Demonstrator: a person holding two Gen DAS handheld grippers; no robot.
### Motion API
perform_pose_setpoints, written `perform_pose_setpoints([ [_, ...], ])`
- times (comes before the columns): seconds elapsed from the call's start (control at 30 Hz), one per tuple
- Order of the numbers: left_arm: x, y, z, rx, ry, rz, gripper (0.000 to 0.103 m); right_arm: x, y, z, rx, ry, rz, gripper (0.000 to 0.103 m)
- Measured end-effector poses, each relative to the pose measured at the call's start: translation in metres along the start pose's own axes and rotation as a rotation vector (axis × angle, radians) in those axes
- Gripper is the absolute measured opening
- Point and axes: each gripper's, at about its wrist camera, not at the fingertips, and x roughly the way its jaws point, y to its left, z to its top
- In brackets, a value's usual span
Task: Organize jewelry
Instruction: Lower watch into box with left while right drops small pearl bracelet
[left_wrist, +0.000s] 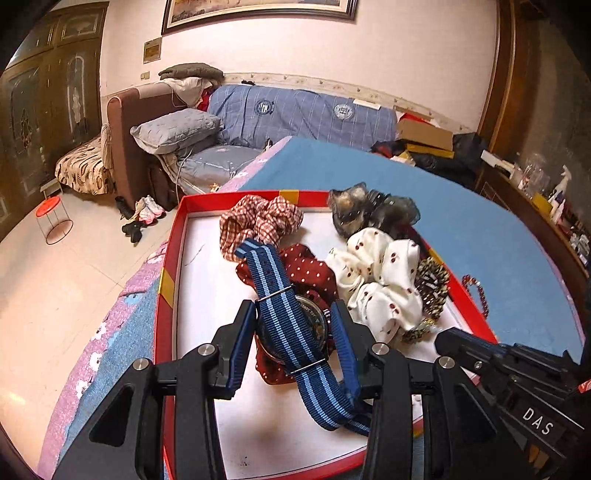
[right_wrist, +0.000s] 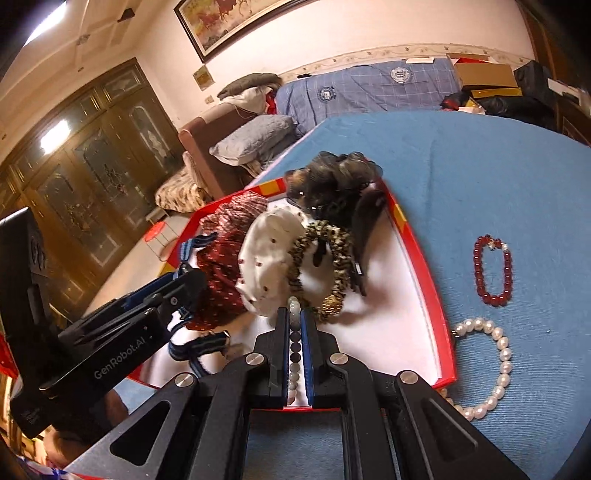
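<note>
On the blue bed cover (right_wrist: 461, 173) lies a shallow red box (left_wrist: 168, 258) with a white floor, and both tools hang over its near end. Between the fingers of the left tool (left_wrist: 295, 321) sits a watch (left_wrist: 295, 325) on a blue striped strap; the pads press against the sides of its case, and the strap runs forward over a dark red dotted scrunchie (left_wrist: 314, 273) and back toward the camera. The right tool (right_wrist: 294, 332) is closed on a string of beads (right_wrist: 294, 343), pale ones mixed with dark ones, which runs up the narrow slit between its pads and pokes out past the tips.

Further inside the box, scrunchies are bunched together: a red checked one (left_wrist: 258, 221) at the far side, a white one with small cherries (left_wrist: 380, 273) beside the dotted one, a leopard-print one (right_wrist: 325, 258) just beside the white one, and a dark gauzy one (right_wrist: 340, 181) at the far corner.

Outside the box, on the cover to its right, lie a red bead bracelet (right_wrist: 493, 269) and, nearer, a white pearl necklace (right_wrist: 495, 369). The two are apart from each other, and the pearls come close to the box's near corner.
</note>
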Motion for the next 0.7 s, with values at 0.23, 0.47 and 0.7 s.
perform_pose_setpoints([
  [0.23, 0.005, -0.004, -0.003, 0.030, 0.004, 0.037, 0.041, 0.002, -0.002, -0.004, -0.012, 0.016, -0.038, 0.008],
  [0.47, 0.002, -0.007, -0.004, 0.042, -0.008, 0.035, 0.041, 0.005, -0.005, -0.004, -0.010, 0.039, -0.045, 0.008],
  [0.7, -0.023, -0.014, -0.004, 0.070, -0.141, 0.011, 0.041, -0.026, -0.019, 0.006, 0.026, -0.042, -0.018, 0.010],
])
